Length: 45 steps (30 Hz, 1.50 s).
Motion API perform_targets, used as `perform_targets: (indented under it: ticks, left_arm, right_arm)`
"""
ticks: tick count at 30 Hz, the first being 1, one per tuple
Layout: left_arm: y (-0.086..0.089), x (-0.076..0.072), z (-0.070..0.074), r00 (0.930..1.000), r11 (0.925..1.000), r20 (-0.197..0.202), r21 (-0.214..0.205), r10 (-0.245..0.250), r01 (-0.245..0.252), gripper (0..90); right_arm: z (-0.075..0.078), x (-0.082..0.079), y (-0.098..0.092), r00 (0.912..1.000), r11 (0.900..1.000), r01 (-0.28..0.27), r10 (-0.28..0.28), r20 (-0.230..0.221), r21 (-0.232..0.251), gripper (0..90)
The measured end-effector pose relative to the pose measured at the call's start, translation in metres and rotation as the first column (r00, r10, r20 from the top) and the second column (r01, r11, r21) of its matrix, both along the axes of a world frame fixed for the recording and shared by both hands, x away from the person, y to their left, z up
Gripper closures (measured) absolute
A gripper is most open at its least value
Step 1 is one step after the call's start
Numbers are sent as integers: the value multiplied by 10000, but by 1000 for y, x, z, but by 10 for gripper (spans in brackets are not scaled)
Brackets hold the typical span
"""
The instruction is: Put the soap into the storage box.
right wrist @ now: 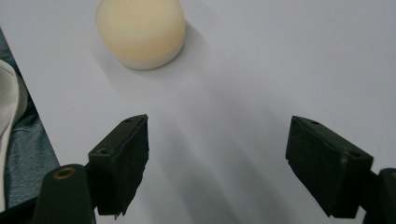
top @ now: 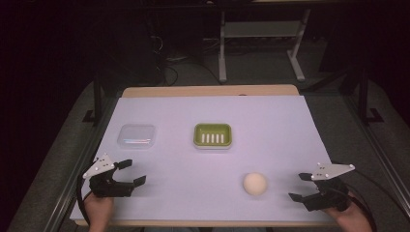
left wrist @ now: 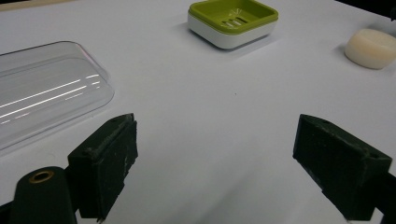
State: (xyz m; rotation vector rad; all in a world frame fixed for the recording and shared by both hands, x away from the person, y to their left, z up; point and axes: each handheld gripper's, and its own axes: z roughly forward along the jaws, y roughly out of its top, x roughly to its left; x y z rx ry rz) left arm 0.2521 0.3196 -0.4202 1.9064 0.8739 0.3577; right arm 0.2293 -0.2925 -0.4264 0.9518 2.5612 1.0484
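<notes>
Here we're looking at the left tongs (top: 129,172) sitting low at the near-left corner of the desk (top: 270,121), jaws spread wide w/ nothing between them, a hand (top: 99,210) gripping them from below. In the left gripper view the two black jaws are standing well apart over bare white surface. The right tongs (top: 300,186) are resting at the near-right corner, jaws likewise spread and empty, w/ a grey three-cornered plate on top and a cable trailing off the side.

Moving outward, we're seeing a round cream soap bar (top: 255,184) lying on the desk just to the left of the right tongs, not touching them; in the right gripper view it's sitting ahead of the left-hand jaw, apart from it. Near the left tongs, a bit farther up the desk, a clear plastic lid (top: 137,136) is lying flat; in the left gripper view its edge is showing close beside one jaw. Toward the desk's middle, a green soap dish (top: 212,136) w/ a white base and slotted floor is sitting empty, well apart from both tongs and from the soap.

Beyond the desk's far edge, metal frame legs are standing in a dark room.
</notes>
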Motion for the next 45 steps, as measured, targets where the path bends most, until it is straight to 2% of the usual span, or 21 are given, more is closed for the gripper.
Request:
perform_targets:
  ticks: [3,4,19,45]
  left_arm:
    - [0,0,1,10000,10000,13,52,-41,41,132]
    - [0,0,0,10000,10000,18,43,-31,31,132]
    - [-1,0,1,10000,10000,39,22,-44,44,132]
    - [1,0,2,10000,10000,91,-24,-27,27,132]
  right_arm:
    - [0,0,2,10000,10000,-40,40,-13,-55,204]
    - [0,0,4,9999,9996,-113,112,-45,-241,196]
    - [4,-1,16,9994,9985,-358,358,-6,-416,197]
    - [5,0,35,9964,9952,-845,841,-99,-485,183]
